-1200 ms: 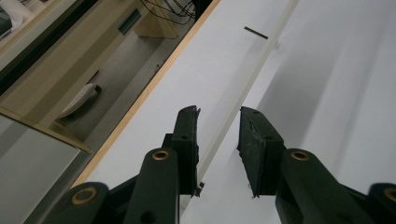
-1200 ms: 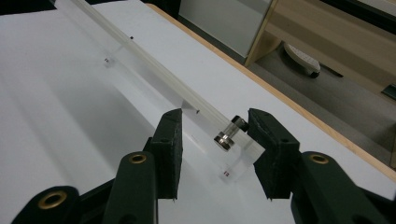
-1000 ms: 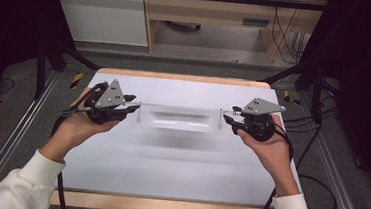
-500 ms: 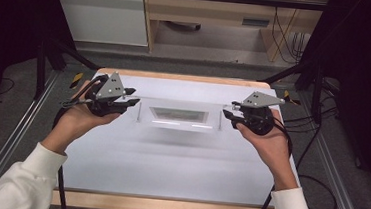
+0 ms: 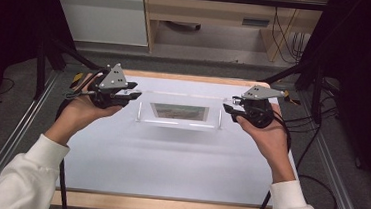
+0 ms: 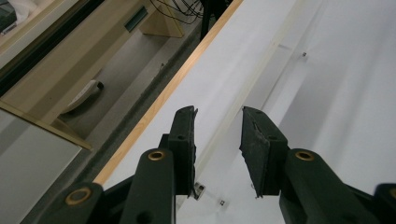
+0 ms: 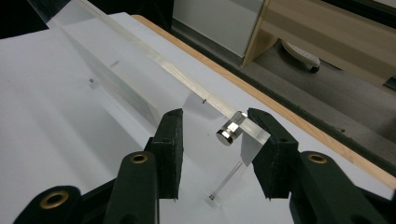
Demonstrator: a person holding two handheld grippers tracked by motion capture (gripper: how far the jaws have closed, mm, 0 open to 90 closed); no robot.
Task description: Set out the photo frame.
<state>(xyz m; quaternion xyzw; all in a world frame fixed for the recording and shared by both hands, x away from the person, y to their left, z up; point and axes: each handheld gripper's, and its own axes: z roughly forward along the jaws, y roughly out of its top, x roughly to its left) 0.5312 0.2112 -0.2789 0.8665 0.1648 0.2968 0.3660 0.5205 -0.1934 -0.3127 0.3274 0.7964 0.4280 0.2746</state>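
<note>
Over the middle of the counter (image 5: 168, 168), the clear frame (image 5: 180, 113) has been tipped up to face the camera, its ends cradled, not pinched, between the part-open jaws of the left claw (image 5: 135, 94) and right claw (image 5: 226, 109), so lifting seems begun.

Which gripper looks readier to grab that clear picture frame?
Right. The right gripper has the acrylic frame's corner and its metal standoff between its jaws; the left gripper straddles only a thin edge.
</note>
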